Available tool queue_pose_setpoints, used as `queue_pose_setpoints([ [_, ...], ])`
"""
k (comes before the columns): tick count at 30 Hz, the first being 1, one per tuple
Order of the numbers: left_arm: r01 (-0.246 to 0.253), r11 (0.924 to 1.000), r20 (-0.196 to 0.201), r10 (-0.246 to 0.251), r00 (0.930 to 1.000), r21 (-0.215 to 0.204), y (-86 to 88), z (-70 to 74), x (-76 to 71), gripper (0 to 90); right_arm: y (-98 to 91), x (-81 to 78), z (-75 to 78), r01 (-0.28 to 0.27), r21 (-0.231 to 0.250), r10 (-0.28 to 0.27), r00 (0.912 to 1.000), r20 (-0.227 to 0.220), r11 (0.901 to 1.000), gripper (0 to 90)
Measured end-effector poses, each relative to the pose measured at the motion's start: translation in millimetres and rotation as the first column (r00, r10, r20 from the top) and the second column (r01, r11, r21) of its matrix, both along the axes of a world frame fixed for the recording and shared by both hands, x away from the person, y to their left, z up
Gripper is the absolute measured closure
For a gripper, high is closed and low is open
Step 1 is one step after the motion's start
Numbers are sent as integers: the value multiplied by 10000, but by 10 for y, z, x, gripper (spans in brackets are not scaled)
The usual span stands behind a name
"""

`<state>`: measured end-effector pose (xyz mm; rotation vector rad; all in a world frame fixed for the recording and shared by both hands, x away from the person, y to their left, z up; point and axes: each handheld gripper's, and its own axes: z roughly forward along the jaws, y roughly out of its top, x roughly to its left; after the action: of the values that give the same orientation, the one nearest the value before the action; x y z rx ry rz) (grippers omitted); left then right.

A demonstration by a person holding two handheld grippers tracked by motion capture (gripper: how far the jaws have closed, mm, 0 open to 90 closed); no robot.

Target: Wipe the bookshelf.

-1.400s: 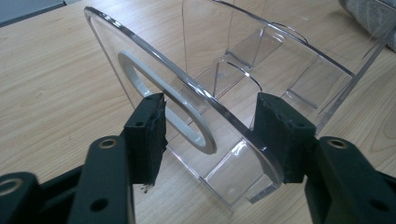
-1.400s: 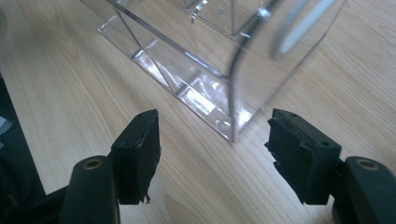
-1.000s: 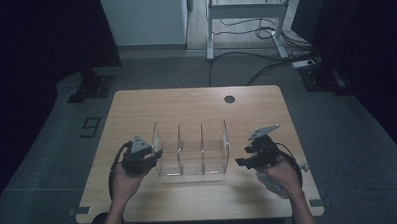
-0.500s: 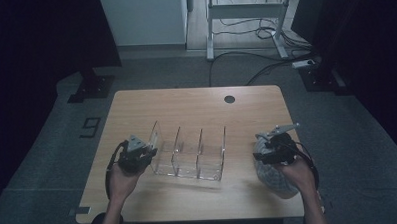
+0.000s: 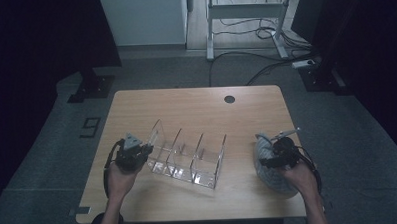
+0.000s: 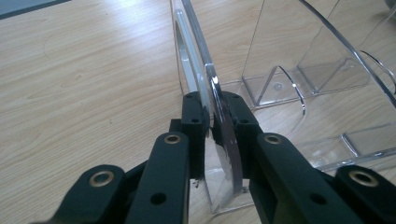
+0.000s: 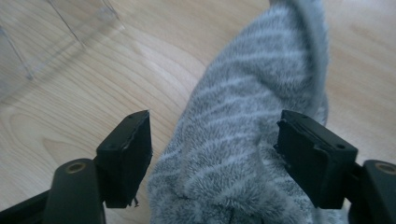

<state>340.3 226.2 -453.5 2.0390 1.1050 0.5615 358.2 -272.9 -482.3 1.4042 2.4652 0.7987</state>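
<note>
While the left gripper [image 6: 212, 123] has just closed its jaws onto the end wall of the clear plastic organizer [image 6: 280, 60], which stands tilted on the table [image 5: 196, 99], the right gripper [image 7: 212, 144] has been opening. Between its wide jaws lies the grey striped sock [image 7: 252, 121], touching neither pad. The organizer's far compartments are cut off in the left gripper view.

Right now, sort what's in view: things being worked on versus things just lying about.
In use:
- clear plastic divided organiser, end wall clamped by left gripper
- grey striped fuzzy sock, between open right gripper

Lying about:
- white power strip on floor
- metal frame
</note>
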Motion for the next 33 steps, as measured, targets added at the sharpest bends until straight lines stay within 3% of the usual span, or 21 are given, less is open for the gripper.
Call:
queue_pose_setpoints([
  [4,40,9997,96,-38,9999,-223,48,36,-40,731,6,31,-147,55,-293,-69,9987,-507,9996,219],
  [9,155,9991,123,-150,9998,-390,92,38,-63,721,48,58,-344,-127,-1340,11,9963,-863,9909,247],
  [13,193,9996,238,-189,9995,-184,62,39,-73,759,54,40,-382,-181,-1651,78,9980,-628,9861,333],
  [17,132,9998,270,-129,9996,-128,48,35,-72,774,35,13,-383,-70,-1542,5,9991,-425,9880,466],
  [23,-171,9998,327,173,9993,-60,31,34,-51,803,10,17,-351,328,-1446,-418,9974,-594,9889,618],
  [28,-178,9998,311,180,9994,-50,40,34,-23,815,-15,-3,-294,442,-1220,-512,9971,-556,9915,648],
  [33,-148,9999,273,148,9995,0,36,40,3,825,-34,-43,-132,545,-551,-550,9985,-77,9970,651],
])
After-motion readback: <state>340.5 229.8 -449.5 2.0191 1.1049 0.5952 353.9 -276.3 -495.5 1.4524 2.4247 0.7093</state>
